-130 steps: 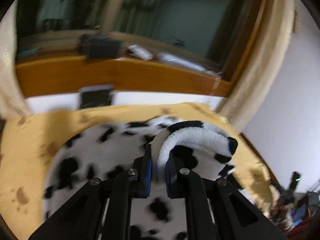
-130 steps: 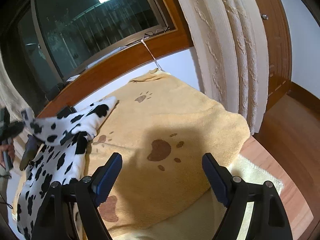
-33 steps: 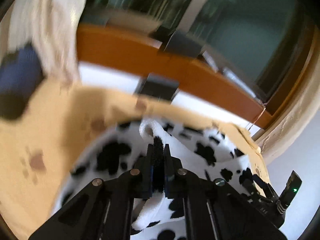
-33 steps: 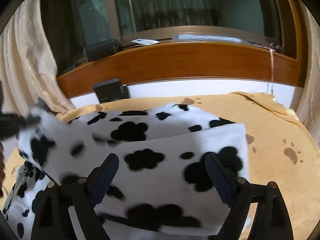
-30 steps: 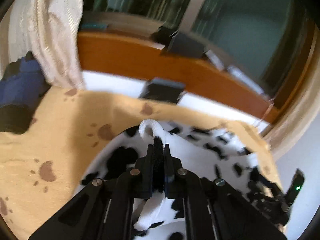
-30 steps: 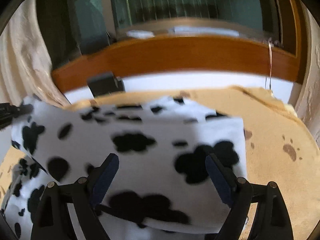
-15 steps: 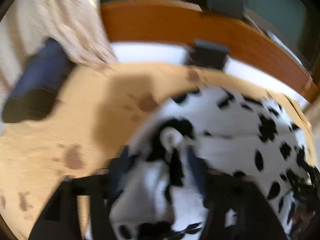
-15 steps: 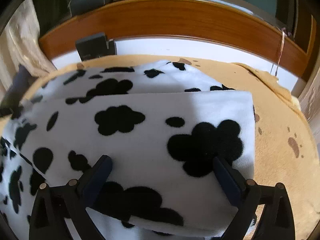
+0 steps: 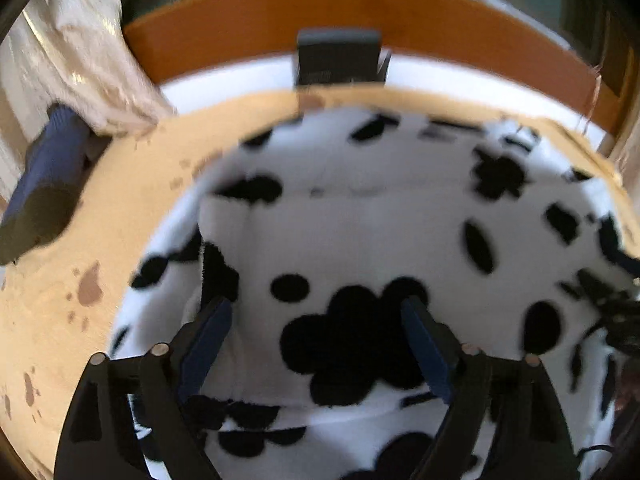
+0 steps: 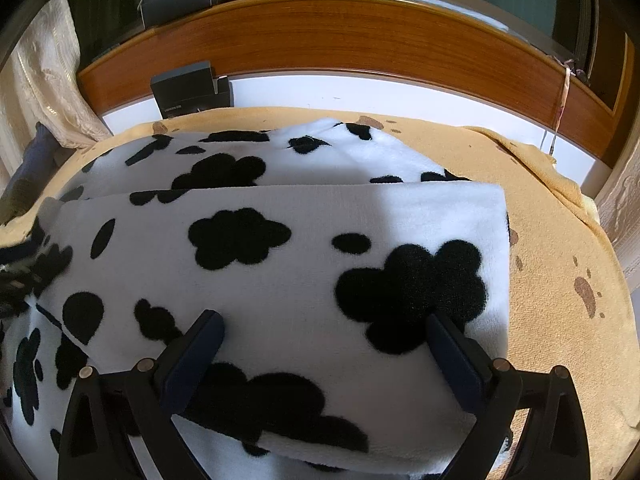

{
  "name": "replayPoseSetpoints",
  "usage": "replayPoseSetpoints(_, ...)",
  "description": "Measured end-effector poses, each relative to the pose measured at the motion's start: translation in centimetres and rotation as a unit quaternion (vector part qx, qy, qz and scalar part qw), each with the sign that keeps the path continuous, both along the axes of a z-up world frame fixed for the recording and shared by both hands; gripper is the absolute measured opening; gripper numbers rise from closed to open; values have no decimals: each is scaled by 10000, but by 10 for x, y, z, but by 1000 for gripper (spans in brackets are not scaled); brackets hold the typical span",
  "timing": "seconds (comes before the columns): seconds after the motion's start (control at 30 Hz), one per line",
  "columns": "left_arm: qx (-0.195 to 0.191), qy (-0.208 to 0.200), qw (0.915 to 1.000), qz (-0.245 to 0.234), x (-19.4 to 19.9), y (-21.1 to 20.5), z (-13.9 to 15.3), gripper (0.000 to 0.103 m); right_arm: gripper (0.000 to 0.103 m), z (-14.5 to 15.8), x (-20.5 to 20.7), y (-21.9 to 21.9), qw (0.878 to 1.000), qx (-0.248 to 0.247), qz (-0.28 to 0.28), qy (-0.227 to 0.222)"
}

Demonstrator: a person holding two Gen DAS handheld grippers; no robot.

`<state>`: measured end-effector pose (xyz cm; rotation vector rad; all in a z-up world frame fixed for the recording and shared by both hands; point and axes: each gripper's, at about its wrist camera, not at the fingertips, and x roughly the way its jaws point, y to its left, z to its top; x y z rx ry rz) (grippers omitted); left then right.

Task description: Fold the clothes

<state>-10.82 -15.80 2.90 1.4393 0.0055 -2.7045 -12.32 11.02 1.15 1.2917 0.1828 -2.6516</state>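
A white fleece garment with black cow spots (image 9: 360, 232) (image 10: 304, 248) lies folded over itself on a tan paw-print blanket (image 9: 132, 184) (image 10: 560, 248). Its upper layer ends in a straight folded edge running across the right wrist view. My left gripper (image 9: 316, 320) is open just above the fleece, blue pads spread wide, nothing held. Over the near part of the top layer, my right gripper (image 10: 324, 336) also stands open and holds nothing. The left wrist view is blurred by motion.
A dark box (image 9: 340, 56) (image 10: 192, 90) stands against the white wall under a wooden window sill (image 10: 360, 36). A dark blue rolled item (image 9: 44, 176) (image 10: 32, 164) lies at the blanket's left edge beside a pale curtain (image 9: 76, 52). Another curtain hangs at right.
My left gripper let go of the fleece edge it carried across and now stands open over the laid-down layer. The fold has settled flat. My right gripper stayed open, moving slightly closer.
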Motion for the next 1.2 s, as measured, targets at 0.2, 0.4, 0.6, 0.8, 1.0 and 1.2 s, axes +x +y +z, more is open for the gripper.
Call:
replayPoseSetpoints(0.2, 6, 238, 9997, -105, 6, -2, -6, 95, 102, 0, 0, 0, 10000, 6, 1, 0)
replayPoseSetpoints(0.4, 72, 246, 9996, -74, 8, -1, -3, 96, 102, 0, 0, 0, 10000, 12, 1, -1)
replayPoseSetpoints(0.6, 336, 246, 9991, -28, 21, 16, 22, 99, 102, 0, 0, -1, 10000, 11, 23, -64)
replayPoseSetpoints(0.8, 322, 113, 9994, -94, 15, 24, 2, 102, 102, 1, 0, -1, 10000, 8, 22, -64)
replayPoseSetpoints(1.0, 214, 138, 9995, -180, 14, 32, -8, 103, 102, 2, 1, -2, 10000, 19, 22, -73)
replayPoseSetpoints(1.2, 215, 226, 9994, -176, 17, 32, -8, 103, 102, 7, 3, 0, 9999, -101, 29, 33)
